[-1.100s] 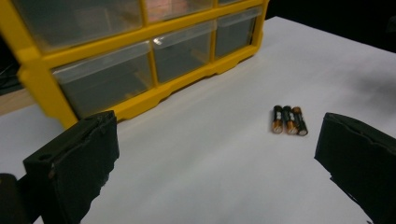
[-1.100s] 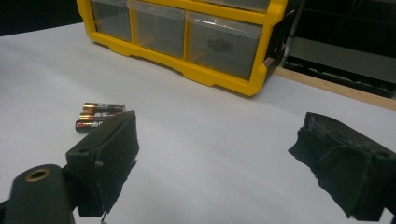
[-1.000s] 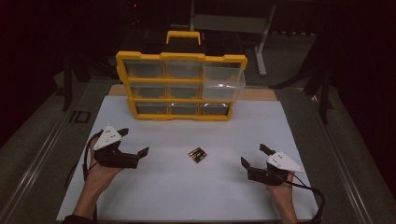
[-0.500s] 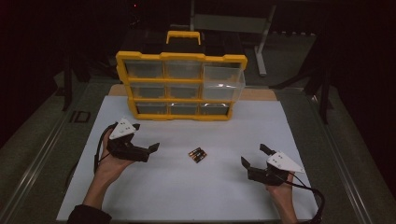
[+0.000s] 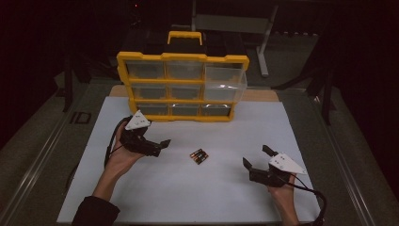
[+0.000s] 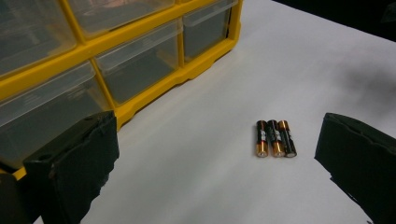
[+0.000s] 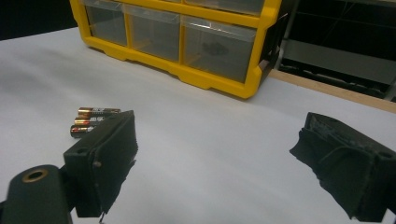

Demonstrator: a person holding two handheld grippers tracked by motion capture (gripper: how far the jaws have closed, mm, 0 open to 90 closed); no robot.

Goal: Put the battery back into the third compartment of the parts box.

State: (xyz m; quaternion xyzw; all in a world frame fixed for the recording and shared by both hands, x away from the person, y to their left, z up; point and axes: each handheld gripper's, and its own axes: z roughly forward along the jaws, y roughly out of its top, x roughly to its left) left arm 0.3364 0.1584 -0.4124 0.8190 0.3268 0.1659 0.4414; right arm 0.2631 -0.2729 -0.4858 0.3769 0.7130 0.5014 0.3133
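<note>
You are holding your left gripper [image 5: 159, 147] with its jaws spread wide and nothing between them, and the three batteries [image 5: 199, 156] are lying just beyond its tips, at about 4 o'clock from them in the high view. In the left gripper view the batteries [image 6: 275, 138] are sitting ahead between the two black jaws, closer to the right one, at roughly 1 o'clock from the middle of the gap. They are lying side by side and touching, flat on the white table sheet [image 5: 188, 197], their long axes running from 10 to 4 o'clock in the high view and almost straight away from you in the left gripper view. So your jaws are standing across the pack's short side, which looks like the better way to close on it.

Your right gripper [image 5: 256, 157] is resting near the sheet's front right, also parted and holding nothing, and it is sitting farther from the batteries than the left one; in the right gripper view the batteries [image 7: 93, 116] are lying at 10 o'clock, partly behind the left jaw. The left hand looks the one to go.

The sheet is smooth and bare around the pack, so the cells may roll or split apart if you nudge one. The yellow drawer cabinet [image 5: 182, 56] is standing at 12 o'clock, well clear, with one upper right drawer [image 5: 225, 84] pulled forward.
</note>
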